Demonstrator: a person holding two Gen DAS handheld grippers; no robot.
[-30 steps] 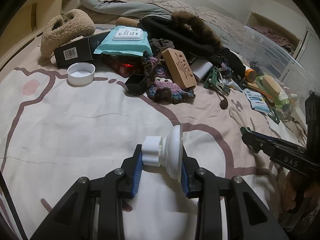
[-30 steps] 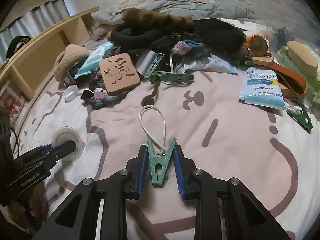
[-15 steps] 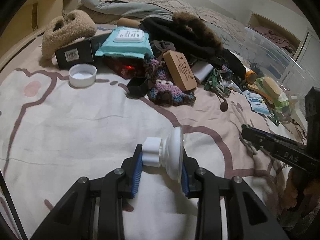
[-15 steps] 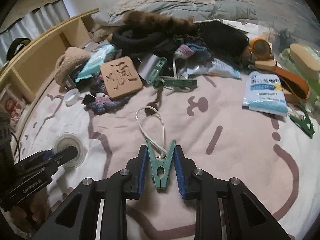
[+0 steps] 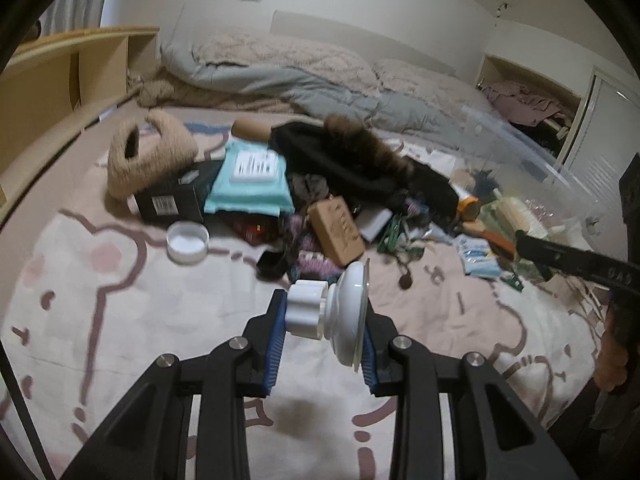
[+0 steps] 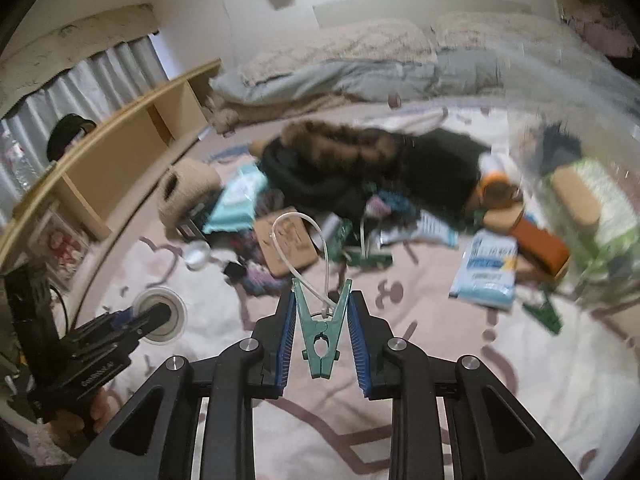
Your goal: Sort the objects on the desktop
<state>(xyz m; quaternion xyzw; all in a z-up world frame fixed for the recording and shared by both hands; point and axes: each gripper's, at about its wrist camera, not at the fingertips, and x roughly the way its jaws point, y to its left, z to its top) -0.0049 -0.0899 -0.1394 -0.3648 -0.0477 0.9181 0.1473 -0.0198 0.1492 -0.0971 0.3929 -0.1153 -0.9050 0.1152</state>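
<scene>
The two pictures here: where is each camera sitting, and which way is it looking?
Left wrist view: sits on the left gripper, looks along its fingers, which clamp a white suction cup, across the bed to the clutter pile; right gripper at the edge.
Right wrist view: sits on the right gripper, shut on a green clothespin; left gripper lower left.
Shared: wipes pack, fur-trimmed coat.

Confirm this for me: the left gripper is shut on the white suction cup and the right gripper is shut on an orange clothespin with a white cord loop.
Not quite. The clothespin in the right gripper is green, not orange, as the right wrist view shows. The rest stands: its white cord loop rises from it, and the left gripper is shut on the white suction cup.
</scene>
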